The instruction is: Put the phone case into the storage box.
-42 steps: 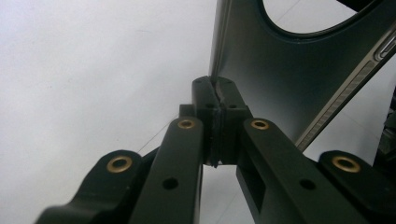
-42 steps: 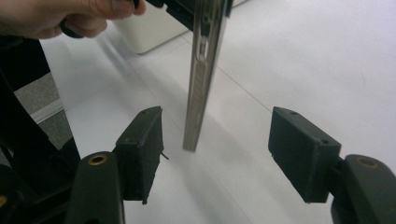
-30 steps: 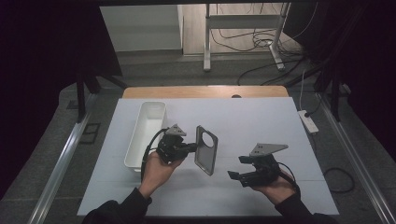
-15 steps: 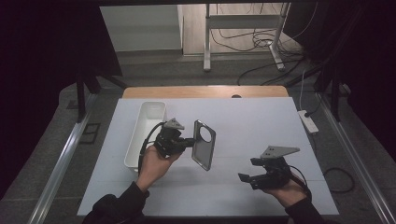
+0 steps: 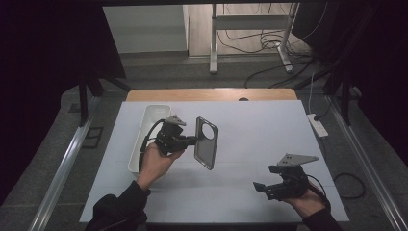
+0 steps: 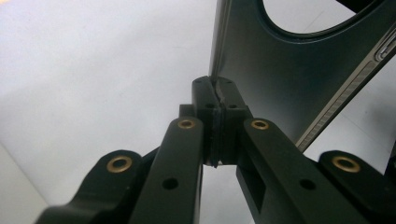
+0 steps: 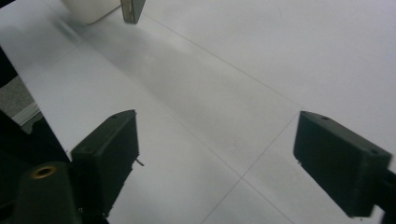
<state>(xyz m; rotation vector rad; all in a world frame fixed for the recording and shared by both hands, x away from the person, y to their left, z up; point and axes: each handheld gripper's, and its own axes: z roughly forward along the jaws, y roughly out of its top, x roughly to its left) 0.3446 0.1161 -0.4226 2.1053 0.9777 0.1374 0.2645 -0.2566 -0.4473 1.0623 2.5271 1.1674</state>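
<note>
Phone case [image 5: 206, 143] upright, camera hole topmost

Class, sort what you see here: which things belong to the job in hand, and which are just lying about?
In the job:
- phone case, clamped by its edge in the left gripper
- right gripper, open over bare table, nothing between its jaws

Lying about:
- white tray on the table
- power strip and cables on the floor
</note>
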